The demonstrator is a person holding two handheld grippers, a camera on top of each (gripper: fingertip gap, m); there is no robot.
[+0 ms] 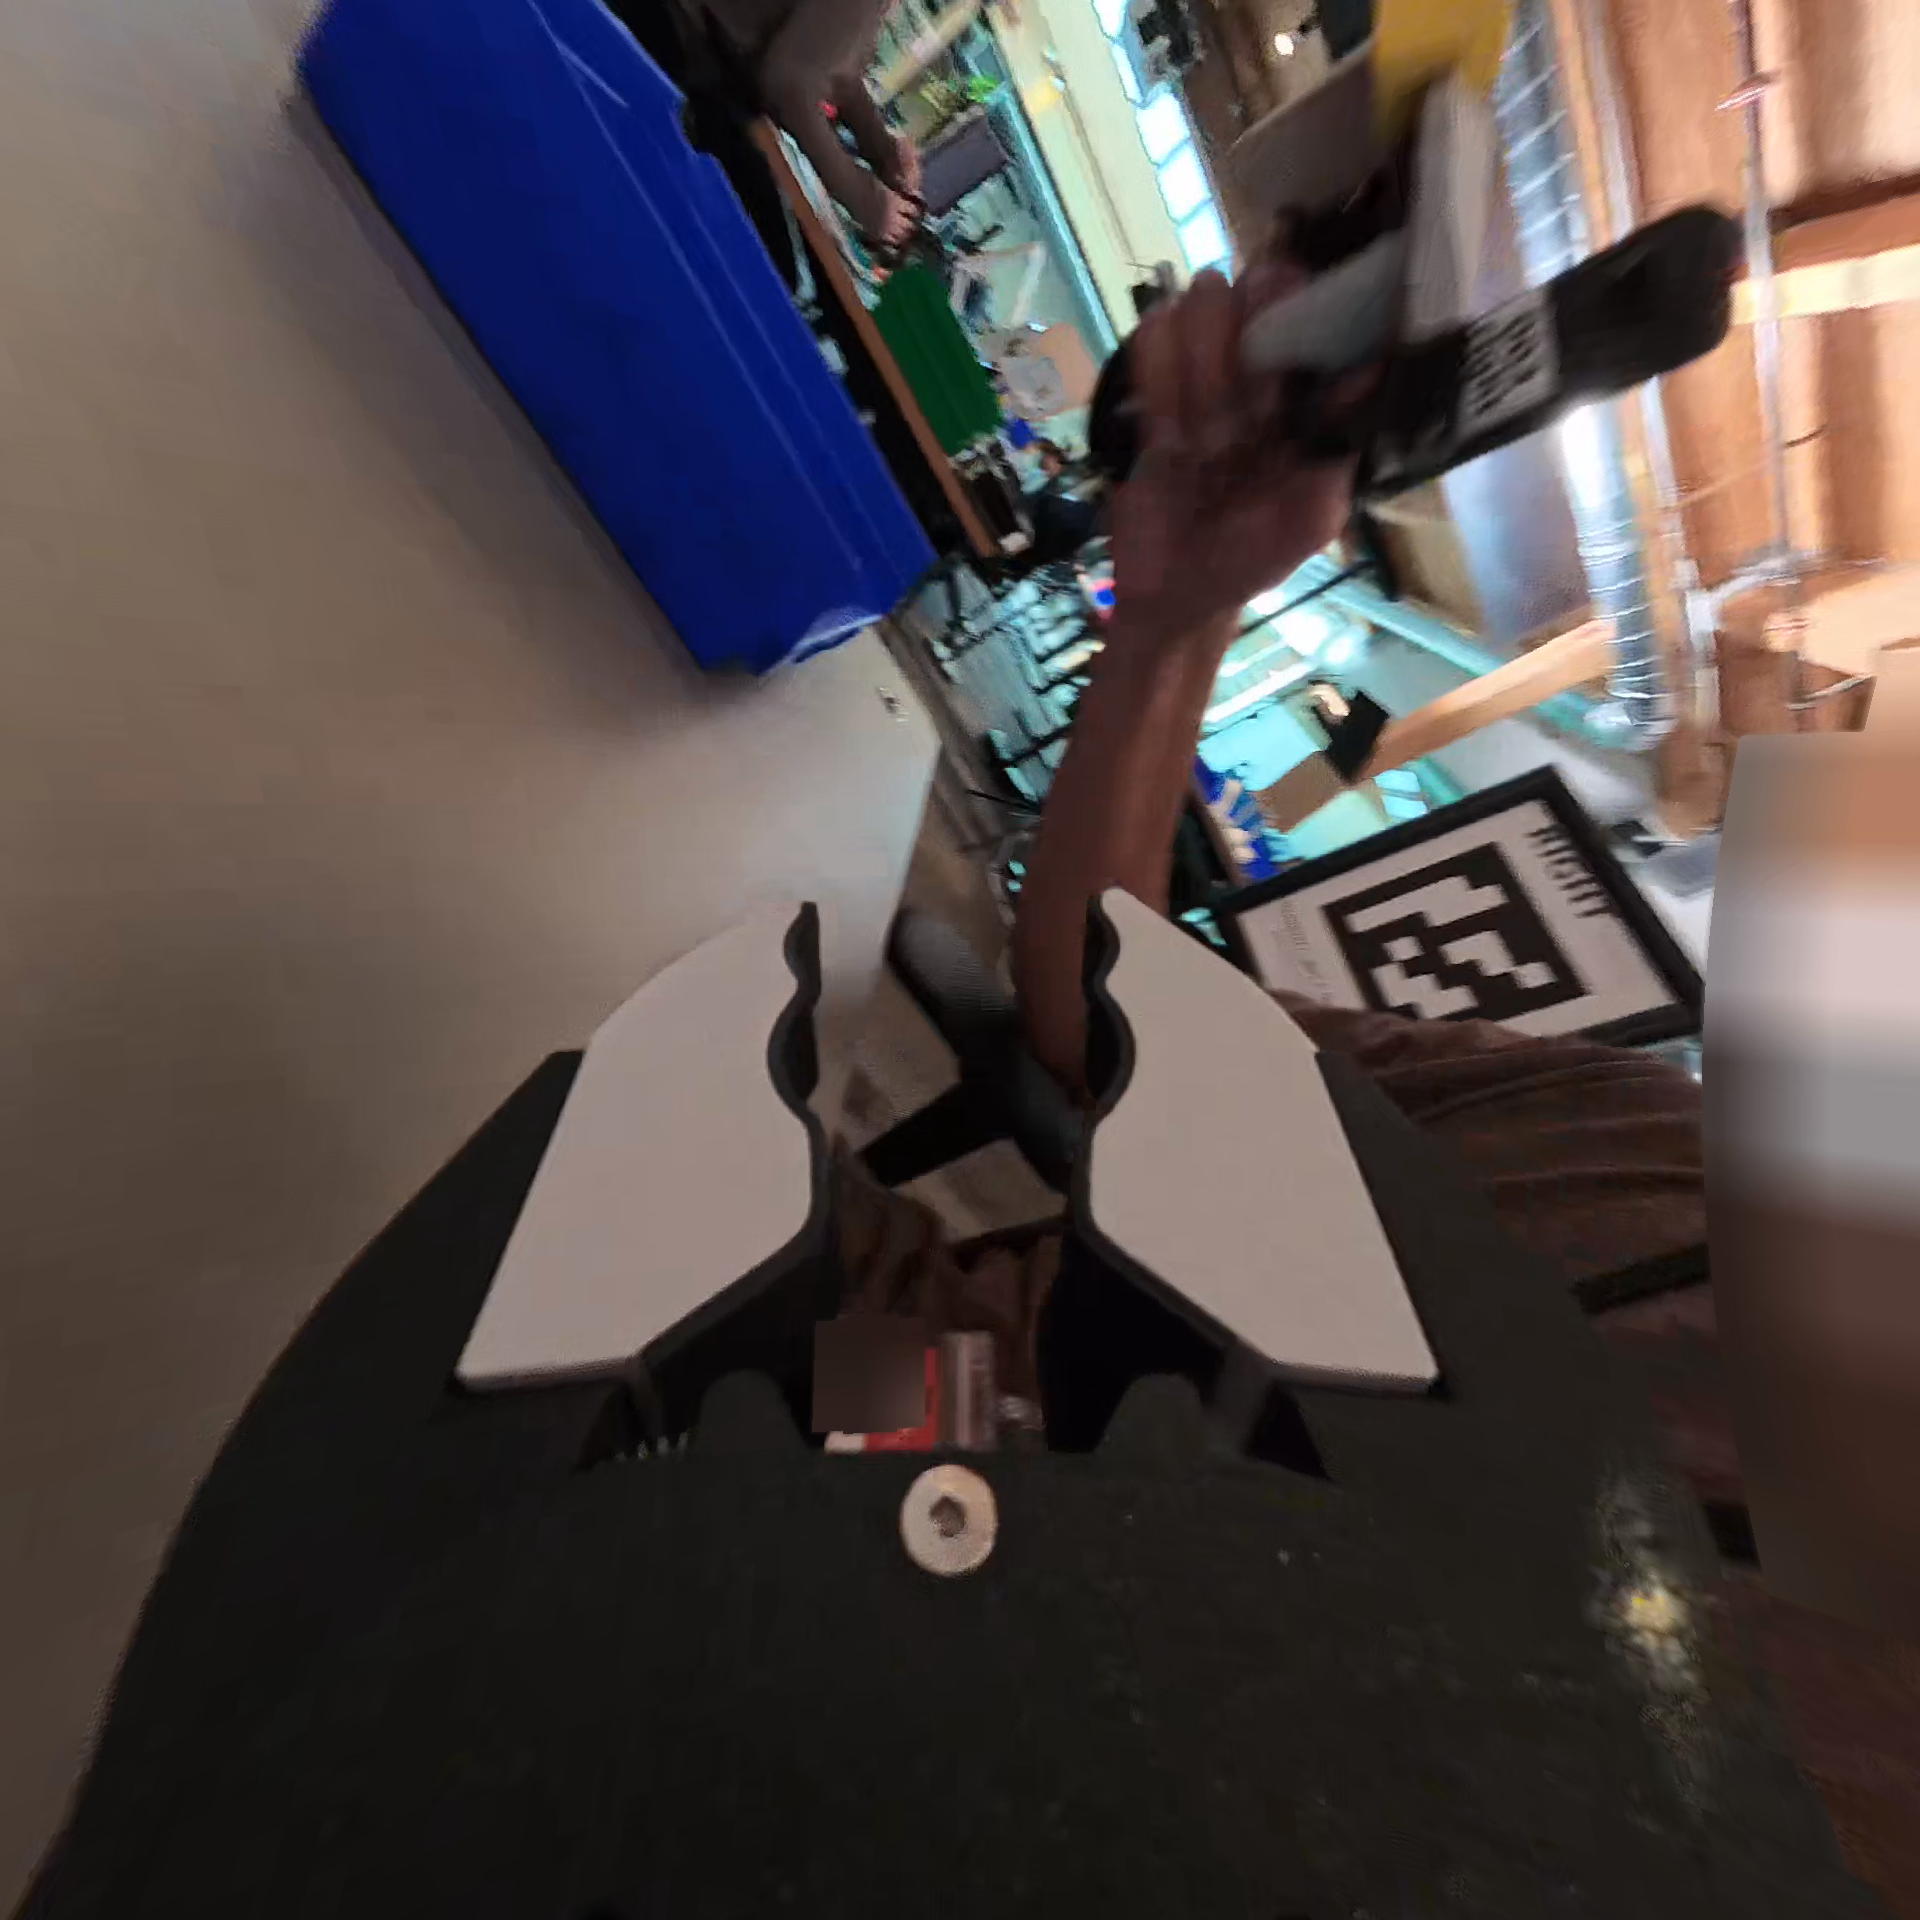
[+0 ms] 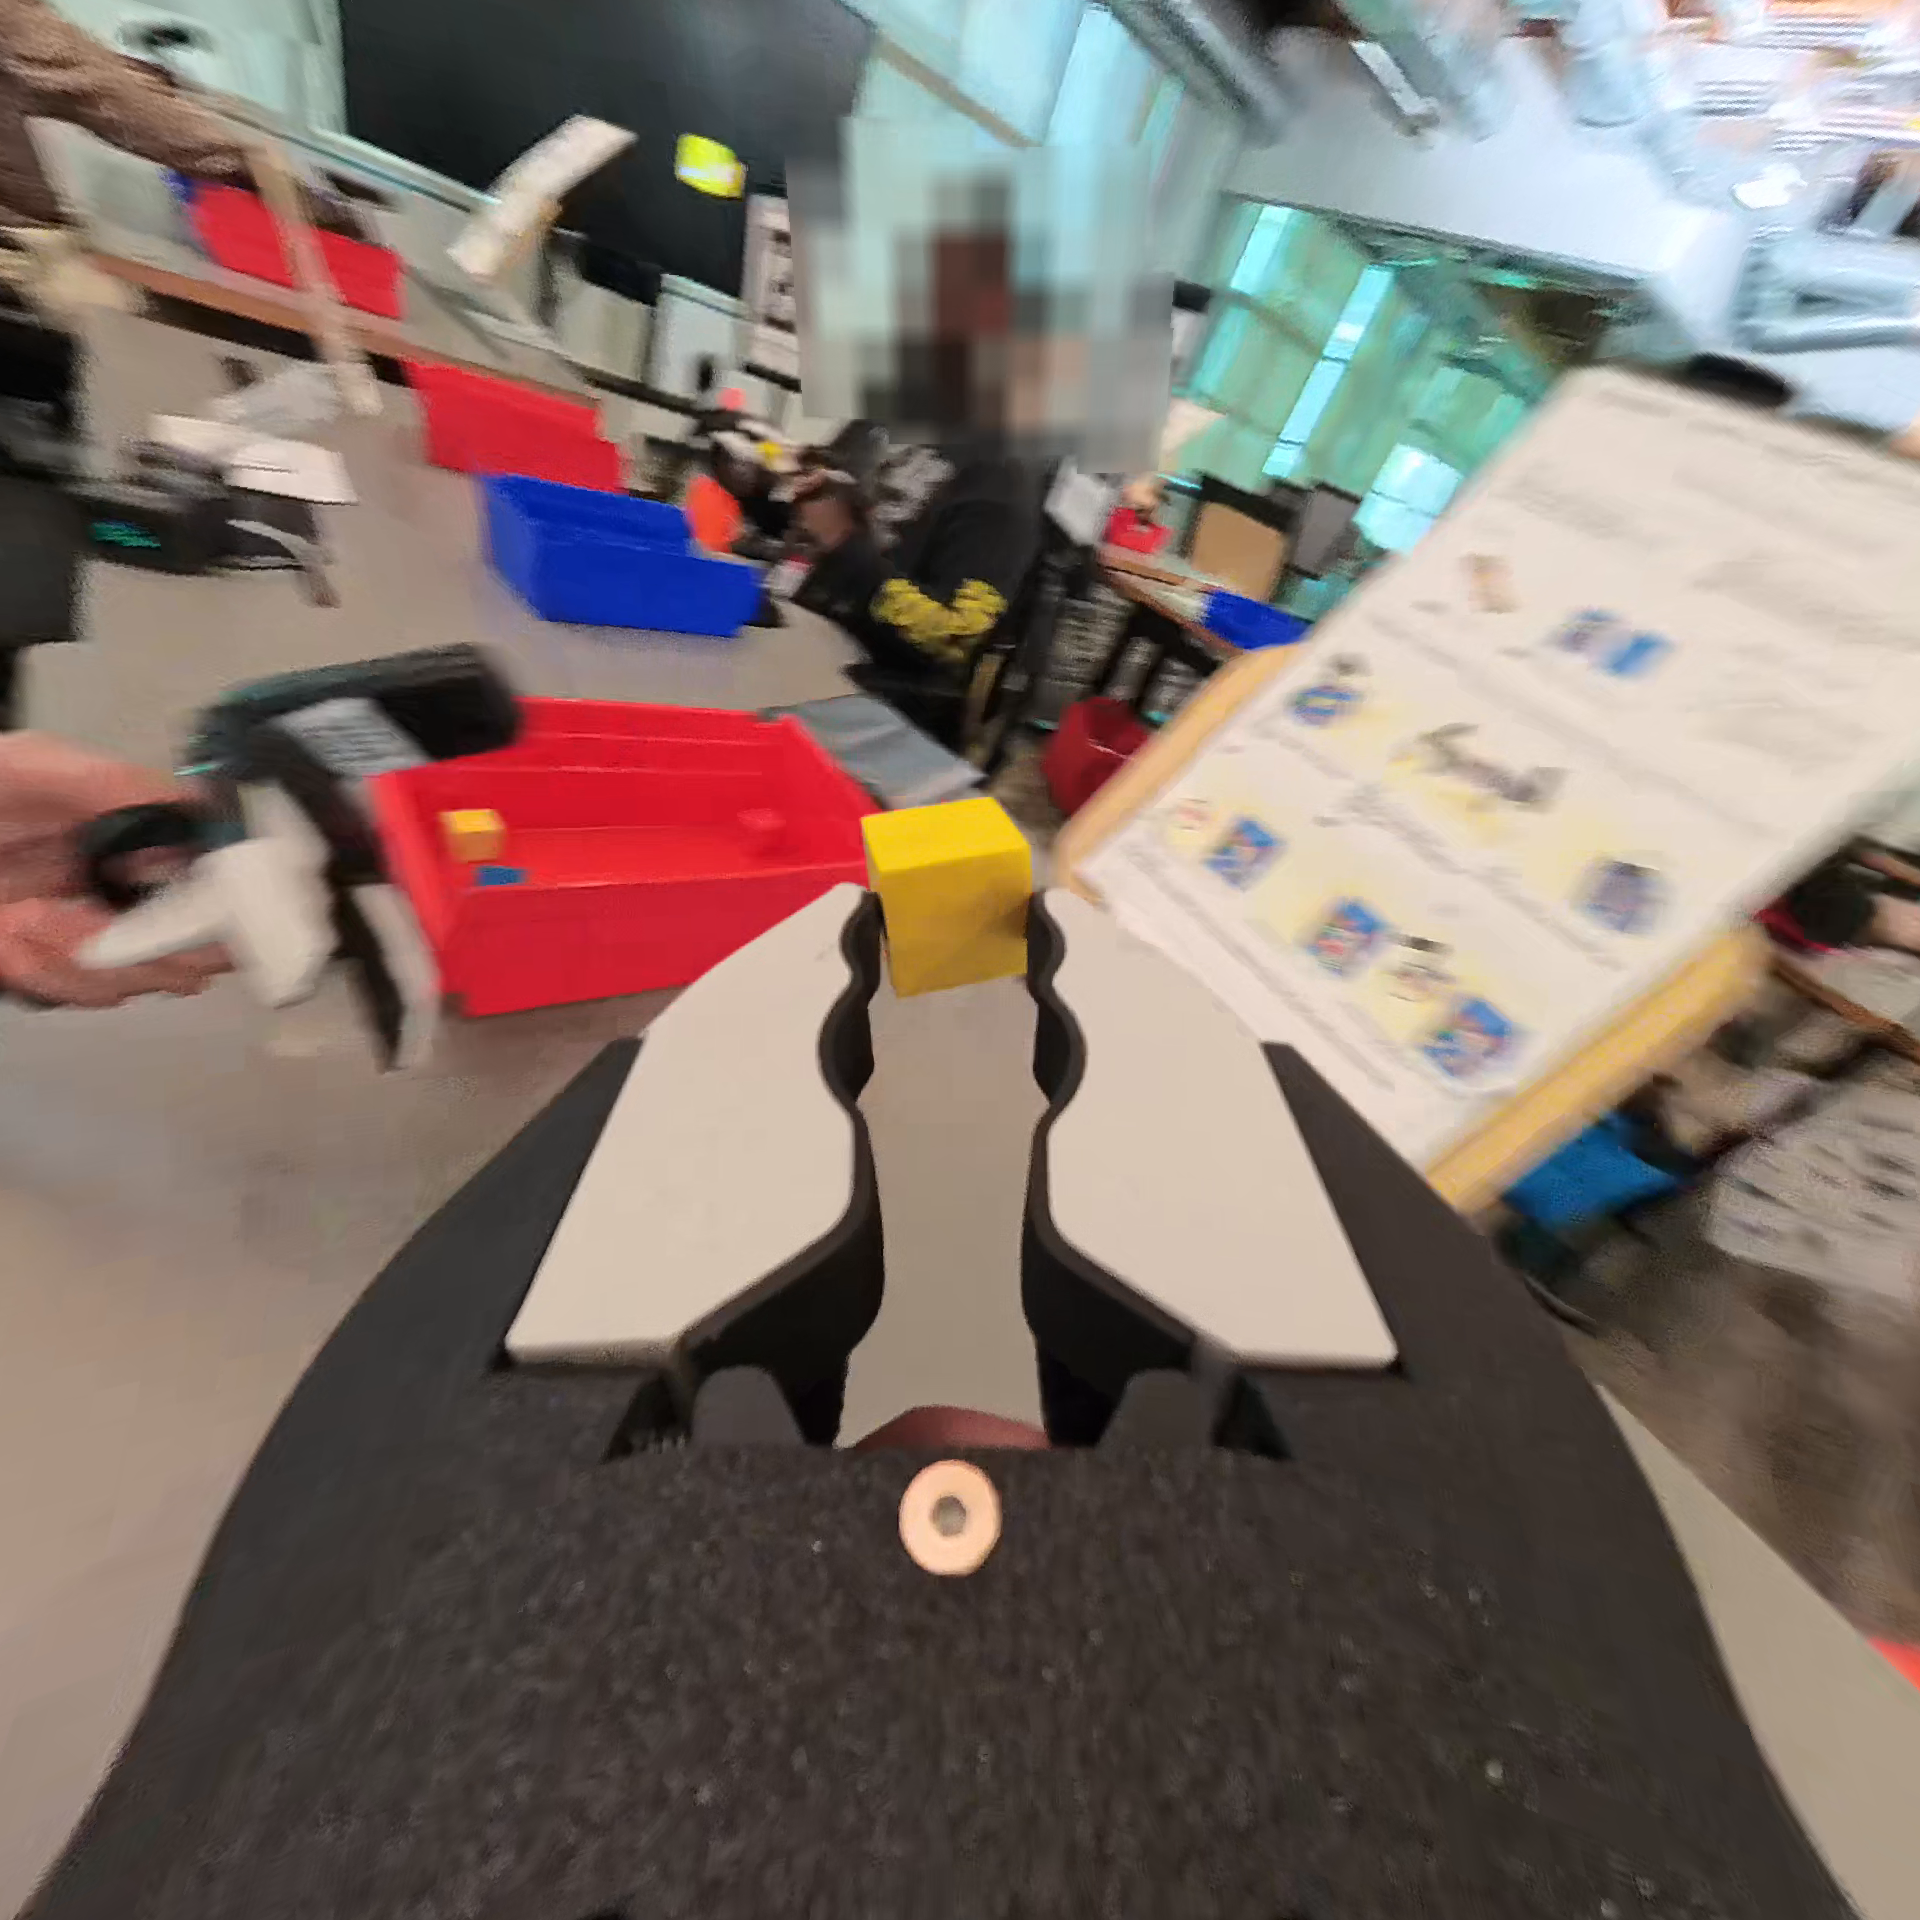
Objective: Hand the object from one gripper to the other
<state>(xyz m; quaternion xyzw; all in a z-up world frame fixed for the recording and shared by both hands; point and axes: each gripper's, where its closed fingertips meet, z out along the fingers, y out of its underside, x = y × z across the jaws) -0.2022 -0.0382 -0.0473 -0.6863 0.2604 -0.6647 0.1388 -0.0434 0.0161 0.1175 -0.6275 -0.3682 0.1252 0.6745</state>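
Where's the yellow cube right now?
In the right wrist view, the yellow cube is pinched between the right tool's fingertips, in front of the red bin; the left tool holds nothing.

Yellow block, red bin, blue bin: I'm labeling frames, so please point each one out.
Yellow block [image 2: 951, 896]: right wrist view, its front face between the right tool's tips.
Red bin [image 2: 623, 925]: right wrist view, its near wall.
Blue bin [image 1: 623, 343]: left wrist view, its side wall.

Right hand-held gripper [image 2: 951, 940] fingers clamped on something, left hand-held gripper [image 1: 951, 997] fingers spread
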